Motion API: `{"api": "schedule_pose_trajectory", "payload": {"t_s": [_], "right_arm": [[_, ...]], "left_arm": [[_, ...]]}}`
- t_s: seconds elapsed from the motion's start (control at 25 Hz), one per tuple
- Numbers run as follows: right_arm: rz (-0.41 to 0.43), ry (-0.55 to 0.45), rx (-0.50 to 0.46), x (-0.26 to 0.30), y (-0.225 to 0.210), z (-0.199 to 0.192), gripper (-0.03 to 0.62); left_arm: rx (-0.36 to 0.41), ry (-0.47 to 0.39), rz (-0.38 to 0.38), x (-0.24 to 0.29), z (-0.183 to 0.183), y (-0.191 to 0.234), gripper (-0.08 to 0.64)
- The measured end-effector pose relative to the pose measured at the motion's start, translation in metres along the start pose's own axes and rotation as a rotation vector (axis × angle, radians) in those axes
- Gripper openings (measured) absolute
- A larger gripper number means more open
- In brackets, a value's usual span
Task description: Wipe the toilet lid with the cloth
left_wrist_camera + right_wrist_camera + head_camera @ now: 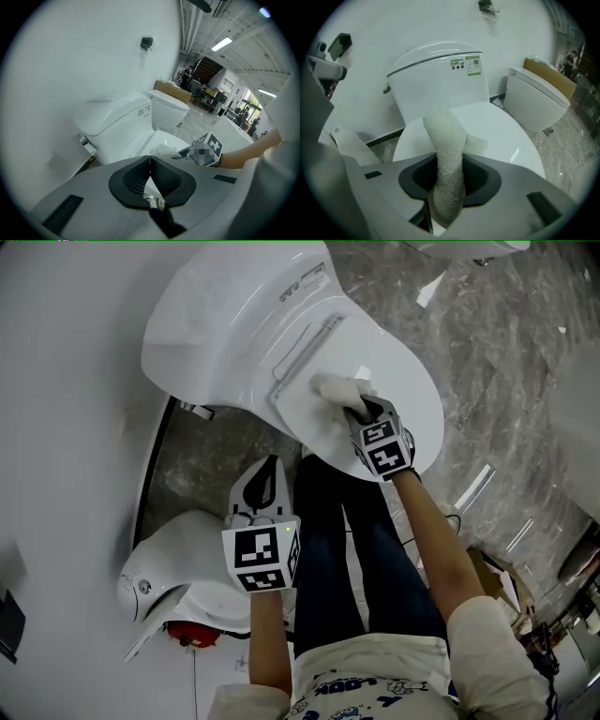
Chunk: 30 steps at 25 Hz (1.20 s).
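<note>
Jaws of the right gripper (449,161) are clamped on the white cloth (443,136), which stands up between them and flops forward; jaws of the left gripper (150,158) meet at the tips with nothing between. White toilet (234,315) stands against the wall, its toilet lid (398,381) closed. Right forearm (436,540) reaches forward across the lid's near rim, gripper tipped down, cloth bunched on the lid's middle just short of the hinge; left forearm (267,634) is tucked beside the person's legs, its gripper off the lid's near-left edge above grey marbled floor (202,474), aimed at the toilet.
</note>
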State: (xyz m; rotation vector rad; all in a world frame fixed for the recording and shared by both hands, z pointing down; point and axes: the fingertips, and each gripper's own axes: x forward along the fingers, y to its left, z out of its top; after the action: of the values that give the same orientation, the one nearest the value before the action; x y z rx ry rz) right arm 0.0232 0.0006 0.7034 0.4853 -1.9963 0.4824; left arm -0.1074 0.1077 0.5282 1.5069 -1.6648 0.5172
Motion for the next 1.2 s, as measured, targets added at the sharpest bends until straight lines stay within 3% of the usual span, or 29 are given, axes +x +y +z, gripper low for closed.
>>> {"api": "schedule_pose_trajectory", "payload": {"t_s": [1.2], "right_arm": [[-0.117, 0.090, 0.219, -0.081, -0.065, -0.184, 0.123]], "left_arm": [[0.177, 0.050, -0.131, 0.022, -0.001, -0.084, 0.005]]}}
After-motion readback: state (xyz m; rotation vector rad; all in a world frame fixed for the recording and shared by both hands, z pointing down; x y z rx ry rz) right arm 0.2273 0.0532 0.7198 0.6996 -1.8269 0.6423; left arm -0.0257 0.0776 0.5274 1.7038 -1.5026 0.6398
